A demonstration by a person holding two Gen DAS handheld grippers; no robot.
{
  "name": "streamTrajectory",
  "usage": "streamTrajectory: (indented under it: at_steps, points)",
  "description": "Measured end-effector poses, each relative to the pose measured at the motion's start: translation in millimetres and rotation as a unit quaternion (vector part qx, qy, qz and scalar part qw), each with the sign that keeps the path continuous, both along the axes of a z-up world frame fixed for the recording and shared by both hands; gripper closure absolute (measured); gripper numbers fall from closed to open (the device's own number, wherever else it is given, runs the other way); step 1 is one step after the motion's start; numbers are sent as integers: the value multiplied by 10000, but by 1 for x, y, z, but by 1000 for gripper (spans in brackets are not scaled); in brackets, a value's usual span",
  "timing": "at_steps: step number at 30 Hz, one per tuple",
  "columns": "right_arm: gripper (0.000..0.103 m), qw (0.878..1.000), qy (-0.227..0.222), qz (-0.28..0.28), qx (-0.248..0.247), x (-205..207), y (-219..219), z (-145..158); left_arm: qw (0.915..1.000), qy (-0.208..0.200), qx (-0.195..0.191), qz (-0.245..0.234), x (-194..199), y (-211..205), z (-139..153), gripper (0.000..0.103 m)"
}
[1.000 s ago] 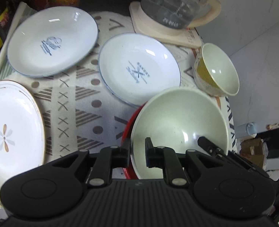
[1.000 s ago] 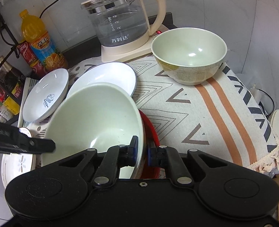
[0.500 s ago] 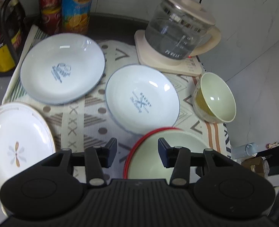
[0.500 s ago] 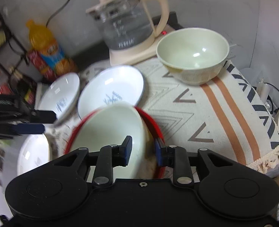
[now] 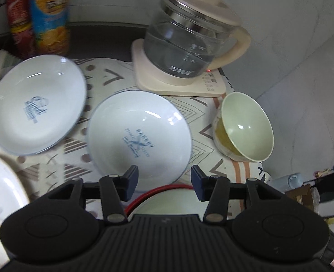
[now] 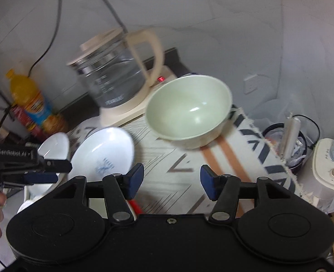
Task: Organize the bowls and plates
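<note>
On the far left, the flower plate (image 5: 1, 195) is lying at the cloth's edge, and just beside it twd the back is the first blue-print plate (image 5: 36, 104). The second blue-print plate (image 5: 139, 133) is sitting in the middle, apart from the first. The left gripper (image 5: 164, 180) is hovering above the cloth w/ jaws standing wide apart, holding nothing. Right below it a pale bowl (image 5: 169, 200) is resting inside a red-rimmed plate (image 5: 144, 196), so the step in hand seems to be going btw one stacking and the next pick. Further right the small green bowl (image 6: 189, 108) is standing near the kettle (image 6: 114, 77); it looks tilted, but the view is blurry, so maybe not. The right gripper (image 6: 171, 180) is also spread open and empty, pointing twd this bowl. Next move is prob. calling for gripping its rim and nesting it into the pale bowl.
</note>
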State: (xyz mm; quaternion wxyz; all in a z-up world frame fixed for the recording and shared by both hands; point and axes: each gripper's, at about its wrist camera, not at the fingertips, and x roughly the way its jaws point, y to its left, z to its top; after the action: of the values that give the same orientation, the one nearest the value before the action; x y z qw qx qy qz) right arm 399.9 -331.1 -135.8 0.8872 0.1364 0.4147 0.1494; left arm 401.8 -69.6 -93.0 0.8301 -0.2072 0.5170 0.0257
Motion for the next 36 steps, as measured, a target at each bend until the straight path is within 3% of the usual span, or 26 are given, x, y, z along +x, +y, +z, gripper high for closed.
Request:
streamTrajectory:
  at_steps: [15, 26, 31, 34, 36]
  points:
    - [47, 9970, 244, -731, 79, 53, -19, -19, 9983, 86, -70, -571, 86, -28, -30, 54]
    - [47, 9919, 497, -1121, 327, 85, -29, -39, 9960, -6, -101, -890, 126, -58, -40, 54]
    - [48, 9899, 691, -1174, 391, 93, -28, -56, 9957, 213, -58, -896, 138, -70, -60, 54]
    - [63, 9887, 814, -1156, 502, 98, -28, -64, 9949, 276, -82, -968, 144, -74, -70, 55]
    - [74, 9879, 897, -1137, 546, 102, -27, -69, 9948, 310, -141, -957, 147, -76, -75, 61]
